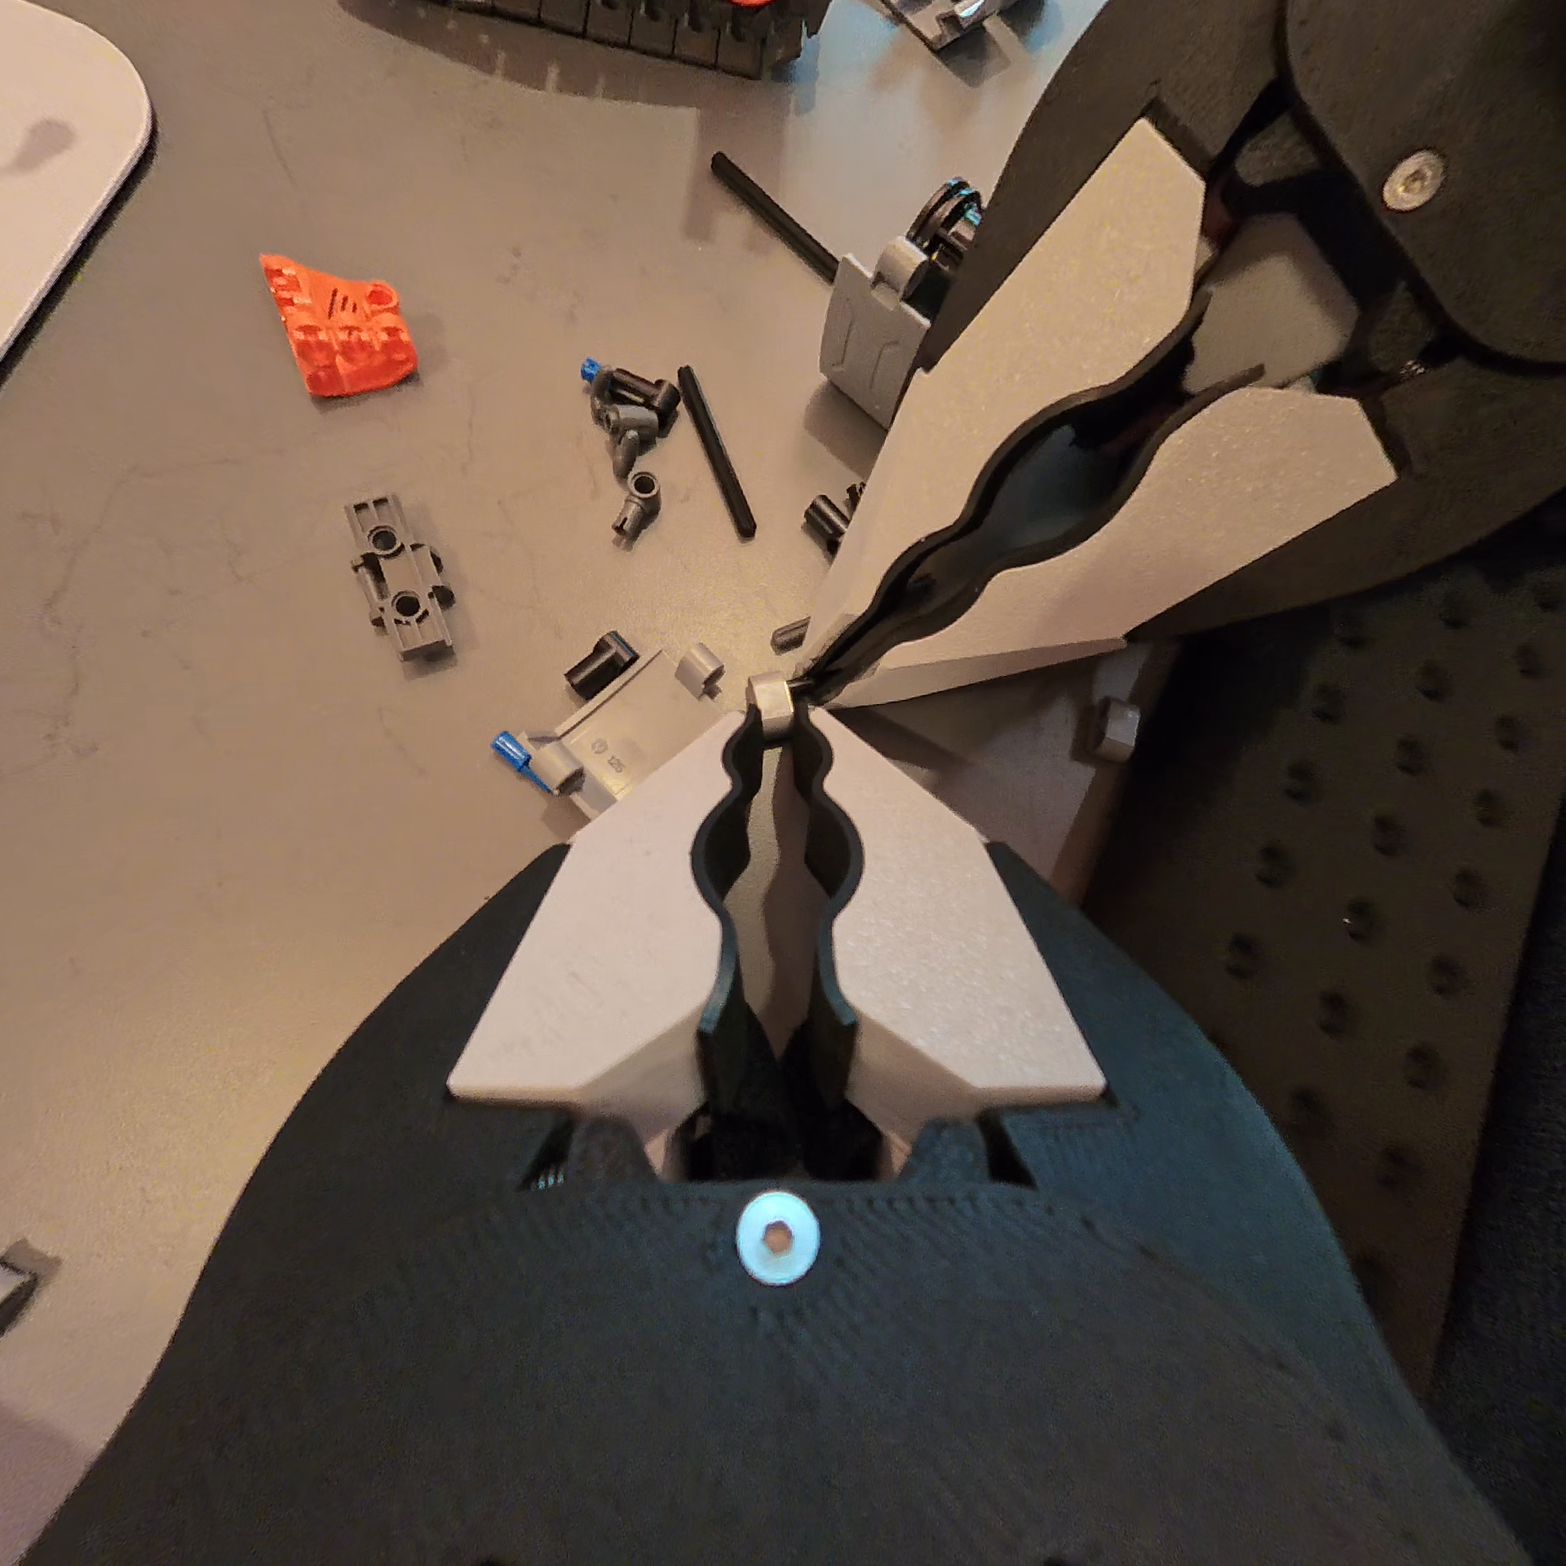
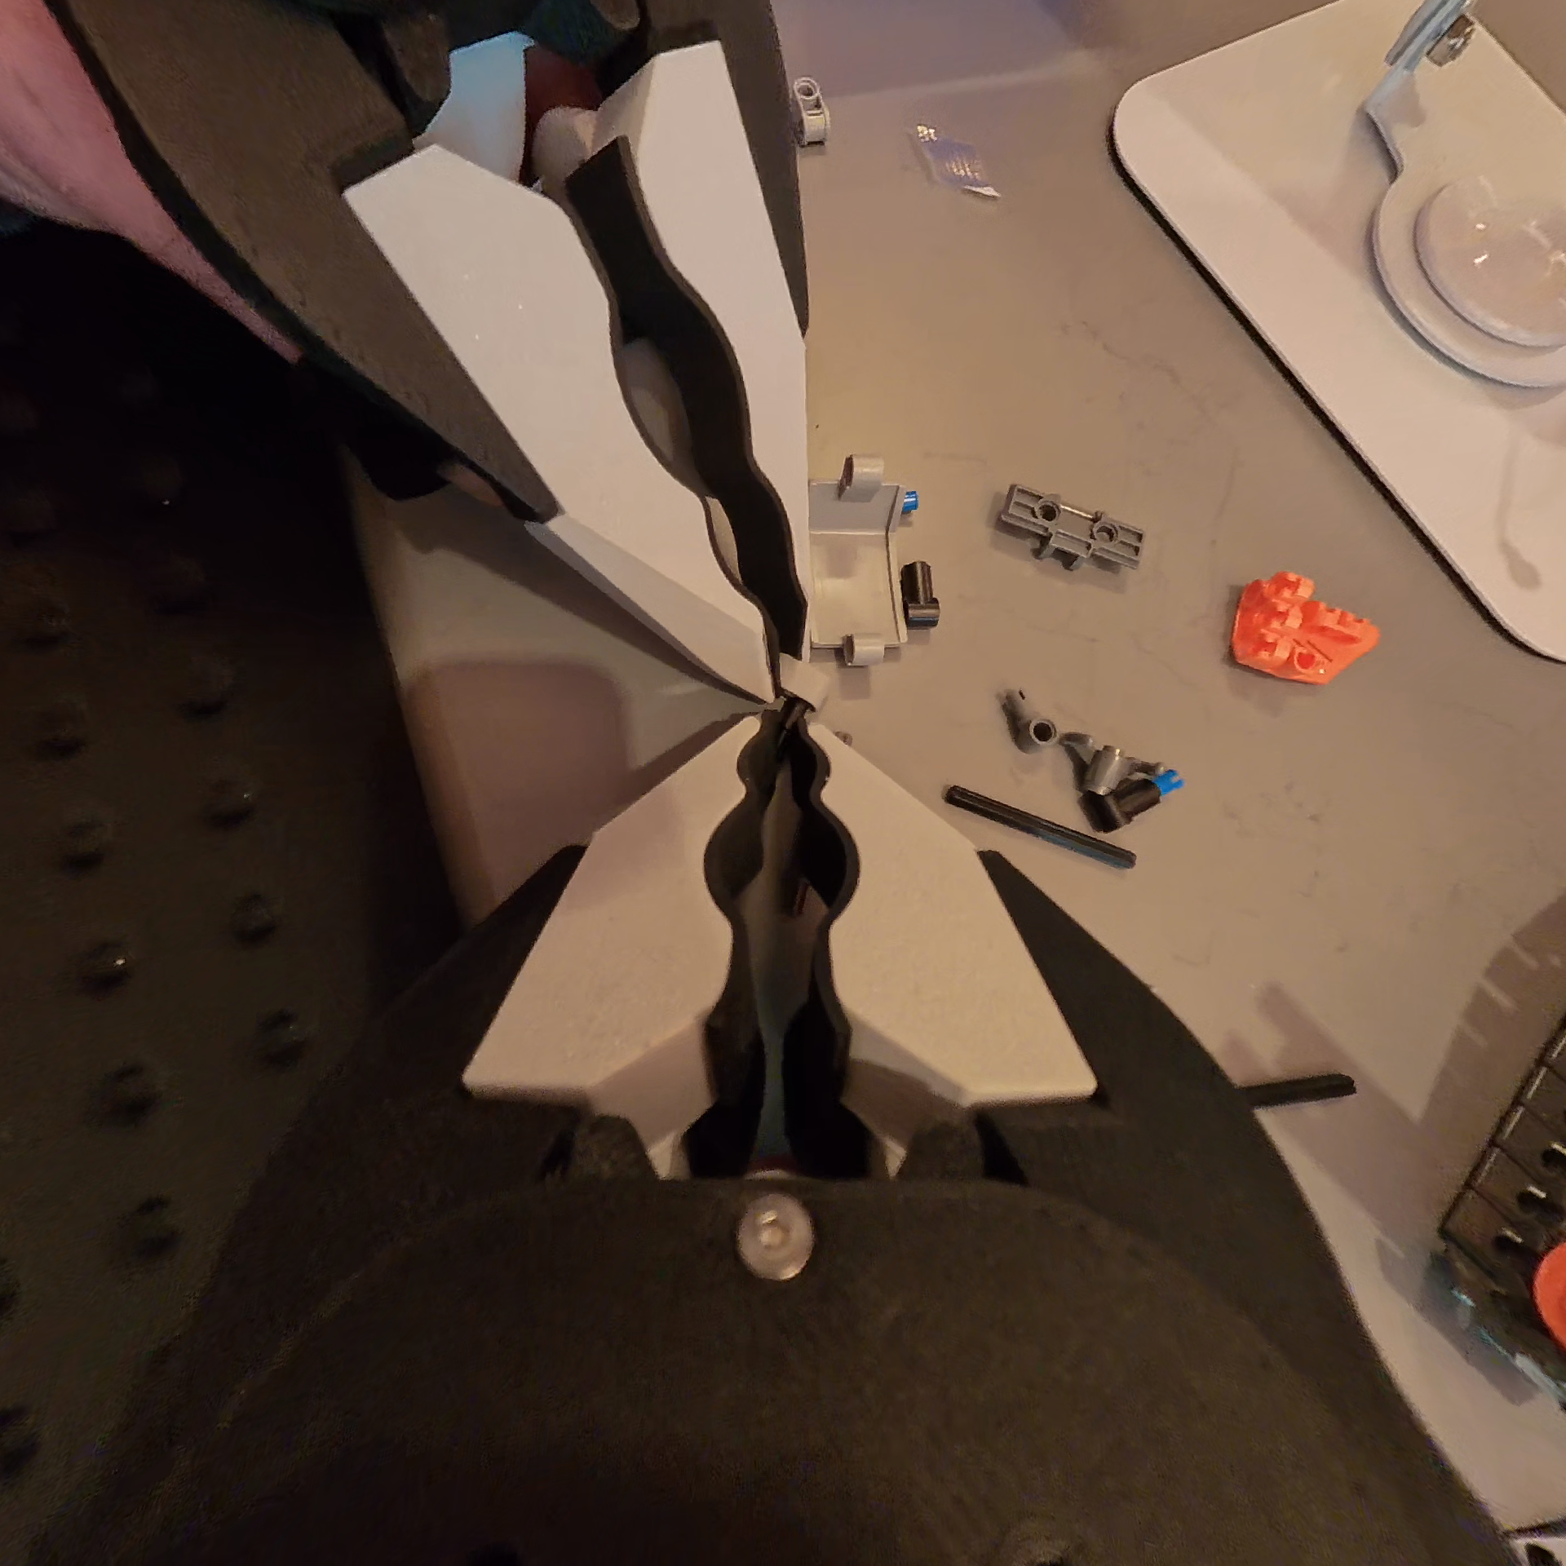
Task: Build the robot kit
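In the left wrist view my left gripper [image 1: 774, 720] is shut on a small light grey bush [image 1: 769, 696] pinched at its fingertips, a little above the table. My right gripper [image 1: 818, 674] comes in from the upper right, its tips touching the bush. In the right wrist view my right gripper [image 2: 784, 722] is shut on a small thin black pin [image 2: 790, 719], pressed tip to tip against the left gripper [image 2: 784, 669], which reaches in from the upper left. Most of the pin is hidden between the pads.
On the grey table [image 1: 212, 847] lie an orange piece [image 1: 339, 326], a grey plate with holes [image 1: 402, 576], a black axle [image 1: 716, 449], several small connectors [image 1: 631, 407] and a grey curved panel [image 1: 593, 750]. A white tray [image 2: 1271, 297] and a black studded mat [image 2: 169, 847] flank them. The orange piece [image 1: 339, 326] is about equally far from each gripper, around 12 cm. My right wrist view [image 2: 1292, 613] looks at it from another angle.
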Demonstrator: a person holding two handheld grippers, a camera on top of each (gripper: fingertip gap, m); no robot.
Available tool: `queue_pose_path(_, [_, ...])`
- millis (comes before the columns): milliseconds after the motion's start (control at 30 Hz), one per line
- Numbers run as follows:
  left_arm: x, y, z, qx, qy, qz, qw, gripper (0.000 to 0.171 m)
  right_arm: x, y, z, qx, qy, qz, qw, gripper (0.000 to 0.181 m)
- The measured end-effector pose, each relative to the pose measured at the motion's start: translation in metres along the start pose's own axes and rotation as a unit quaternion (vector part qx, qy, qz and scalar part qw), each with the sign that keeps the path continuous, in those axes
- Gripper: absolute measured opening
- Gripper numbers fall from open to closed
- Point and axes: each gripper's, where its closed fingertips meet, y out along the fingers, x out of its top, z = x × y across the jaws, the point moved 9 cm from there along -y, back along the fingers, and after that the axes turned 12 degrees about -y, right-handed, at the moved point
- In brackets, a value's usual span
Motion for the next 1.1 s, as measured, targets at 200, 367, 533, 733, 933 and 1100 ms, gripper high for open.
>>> queue_pose_path(200, [0.002, 0.0, 0.003, -0.046, -0.011, 0.021, 0.999, 0.004, -0.002, -0.004, -0.005, 0.035, -0.022, 0.003, 0.999, 0.0])
queue_pose_path(367, [0.002, 0.0, 0.006, -0.06, -0.026, 0.019, 0.998, 0.005, -0.001, -0.003, -0.006, 0.032, -0.01, 0.006, 0.999, 0.0])
queue_pose_path(533, [0.001, 0.001, 0.002, -0.036, -0.008, 0.01, 0.999, 0.004, 0.0, -0.002, -0.005, 0.017, 0.017, 0.013, 1.0, 0.0])
queue_pose_path(733, [0.001, 0.001, -0.006, 0.02, 0.045, 0.008, 0.999, 0.004, 0.0, -0.001, -0.005, 0.011, 0.035, 0.012, 0.999, 0.0])
queue_pose_path(933, [0.0, 0.003, -0.015, 0.07, 0.099, 0.009, 0.993, 0.004, 0.0, -0.001, -0.005, 0.012, 0.049, 0.013, 0.999, 0.0])
queue_pose_path(1100, [-0.001, 0.003, -0.017, 0.084, 0.125, 0.01, 0.989, 0.004, -0.001, -0.001, -0.007, 0.019, 0.075, 0.005, 0.997, 0.0])
